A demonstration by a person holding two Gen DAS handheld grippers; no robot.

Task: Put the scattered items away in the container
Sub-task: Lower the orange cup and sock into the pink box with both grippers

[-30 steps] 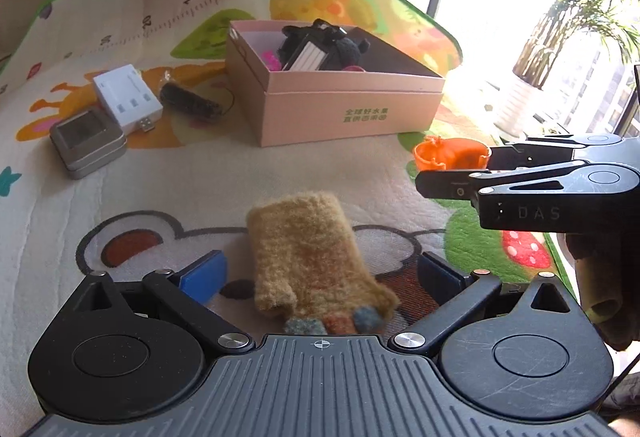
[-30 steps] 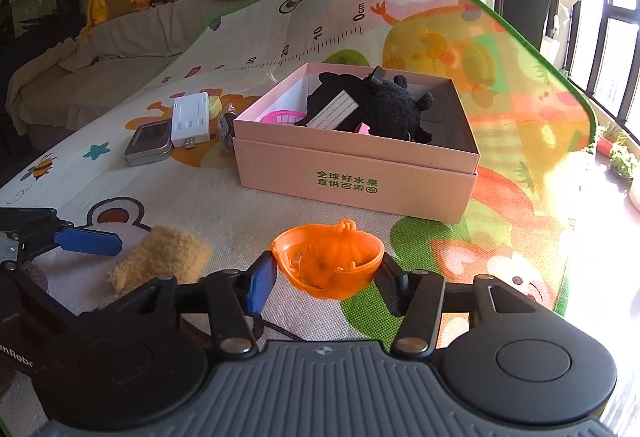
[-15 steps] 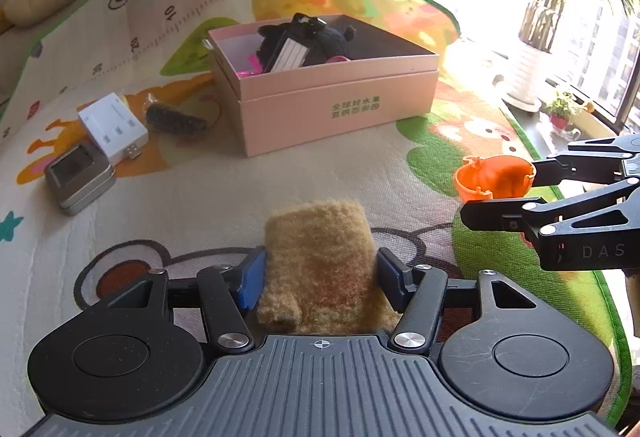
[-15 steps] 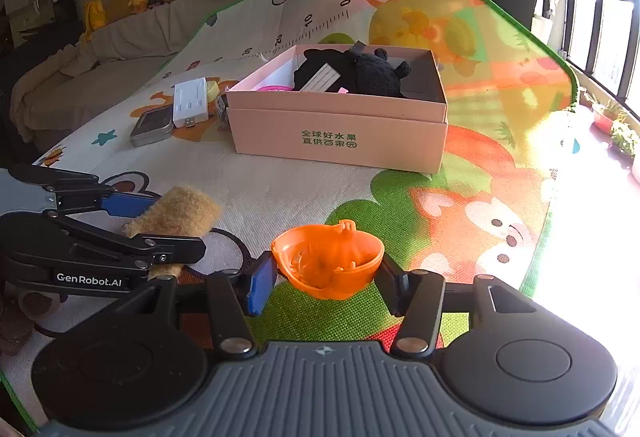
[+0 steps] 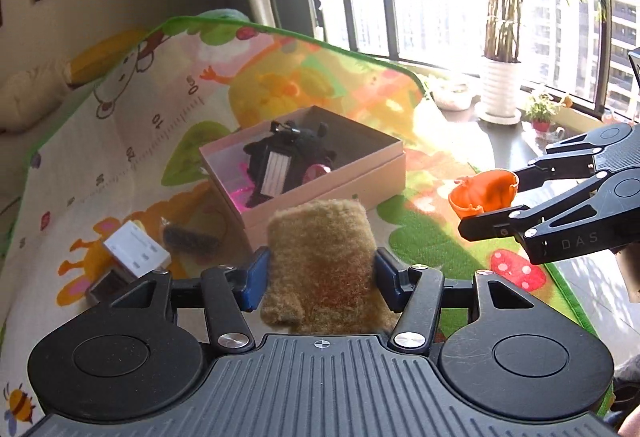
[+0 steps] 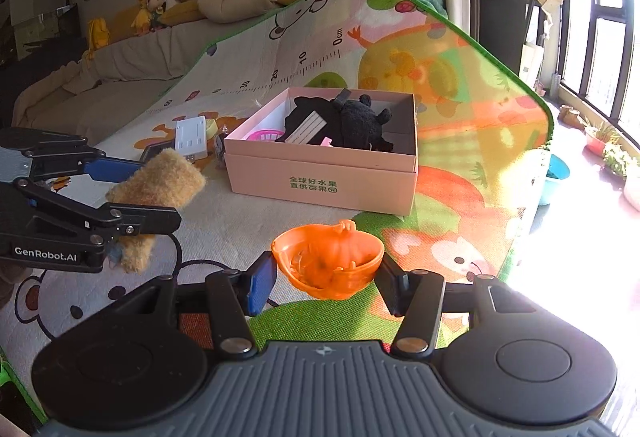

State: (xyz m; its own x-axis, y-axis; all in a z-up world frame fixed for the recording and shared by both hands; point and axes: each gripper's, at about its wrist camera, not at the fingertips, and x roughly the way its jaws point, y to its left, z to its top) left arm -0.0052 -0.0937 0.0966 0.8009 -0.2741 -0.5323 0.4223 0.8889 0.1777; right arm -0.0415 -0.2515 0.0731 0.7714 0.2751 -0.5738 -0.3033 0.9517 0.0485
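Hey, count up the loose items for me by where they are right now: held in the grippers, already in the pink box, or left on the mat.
Held: 2, fuzzy tan glove, orange pumpkin cup
In pink box: 2, black plush toy, pink basket
On mat: 3, white adapter, dark brush, metal tin
Total: 7

A cartoon play mat (image 6: pixel 248 221) carries everything, its far end curving up over a sofa. On it, ahead of both pairs of jaws, sits an open pink box (image 6: pixel 324 173). Left of the box and ahead-left of the left jaws lie a white adapter block (image 5: pixel 136 253), a dark bristly thing (image 5: pixel 190 239) just beside it, and a grey tin (image 5: pixel 106 283) nearer the jaws, partly hidden.
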